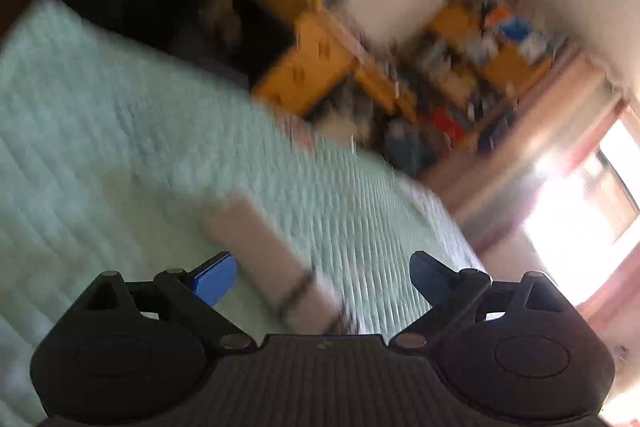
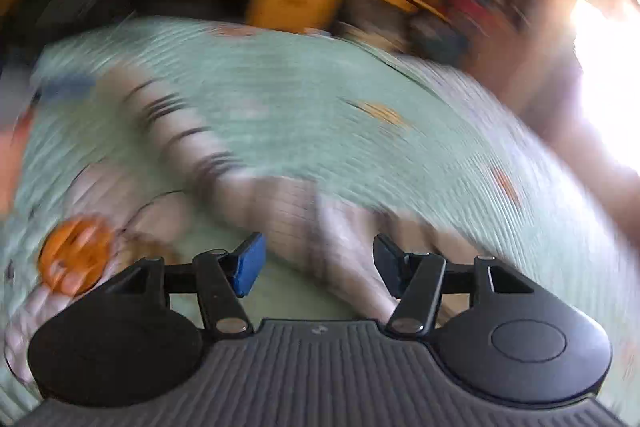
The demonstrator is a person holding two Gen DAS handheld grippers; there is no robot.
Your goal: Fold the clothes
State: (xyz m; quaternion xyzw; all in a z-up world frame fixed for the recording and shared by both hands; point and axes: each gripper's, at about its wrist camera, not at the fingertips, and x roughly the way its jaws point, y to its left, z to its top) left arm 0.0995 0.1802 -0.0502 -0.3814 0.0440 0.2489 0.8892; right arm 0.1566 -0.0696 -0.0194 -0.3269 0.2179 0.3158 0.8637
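- The bed (image 1: 120,115), covered by a pale green ribbed quilt, fills most of both views; everything below is placed against it.
- Beyond the bed's far edge stand yellow-orange crates (image 1: 308,67) and a cluttered shelf (image 1: 480,67) against a white wall; a bright window (image 1: 580,207) glares off its right side. Both views are motion-blurred.
- Only the right wrist view shows the garment (image 2: 280,211) broadly: pale pink with dark stripes, lying on the bed's near half, an orange round print (image 2: 76,255) at its left end, one striped sleeve running up and away to the left.
- The left wrist view shows just one long pale strip of it, its long axis diagonal from upper left to lower right.
- Right gripper (image 2: 318,263): fingers spread moderately above the cloth, not pinching it.
- Left gripper (image 1: 322,277): fingers wide apart, the strip between them ungripped.
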